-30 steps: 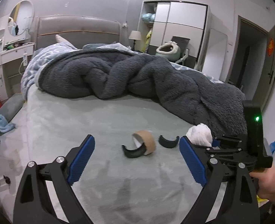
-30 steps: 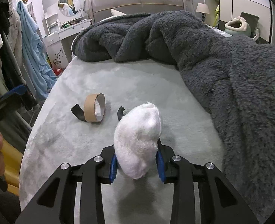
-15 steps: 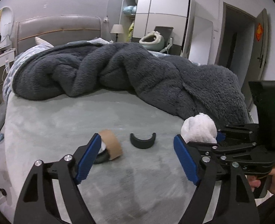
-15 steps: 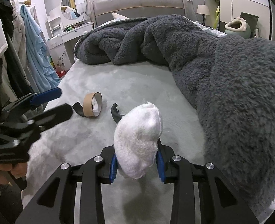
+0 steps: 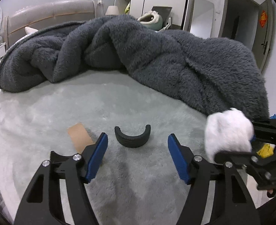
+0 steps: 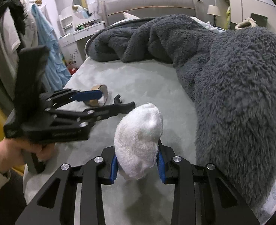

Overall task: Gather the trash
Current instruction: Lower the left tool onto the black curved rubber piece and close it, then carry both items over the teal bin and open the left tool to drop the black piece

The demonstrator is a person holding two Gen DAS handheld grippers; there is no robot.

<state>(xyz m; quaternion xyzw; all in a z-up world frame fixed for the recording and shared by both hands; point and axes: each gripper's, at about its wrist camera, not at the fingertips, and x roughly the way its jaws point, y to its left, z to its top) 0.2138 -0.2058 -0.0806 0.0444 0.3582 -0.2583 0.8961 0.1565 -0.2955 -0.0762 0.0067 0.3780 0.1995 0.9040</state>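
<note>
Towel wad (image 6: 138,140) clamped in right gripper (image 6: 137,164); left gripper (image 5: 137,150) closing, nothing gripped

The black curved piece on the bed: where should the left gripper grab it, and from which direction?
Probably mid-arc. The black curved piece lies flat on the bed, its ends pointing away, so come from above with the left gripper, one pad inside the curve, one outside. Its jaws have just been closing, nothing between them yet.

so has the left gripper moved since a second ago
Yes. In the right wrist view the left gripper has come in from the left edge over the bed to the cardboard roll. Its jaws have just been closing, nothing gripped yet.
</note>
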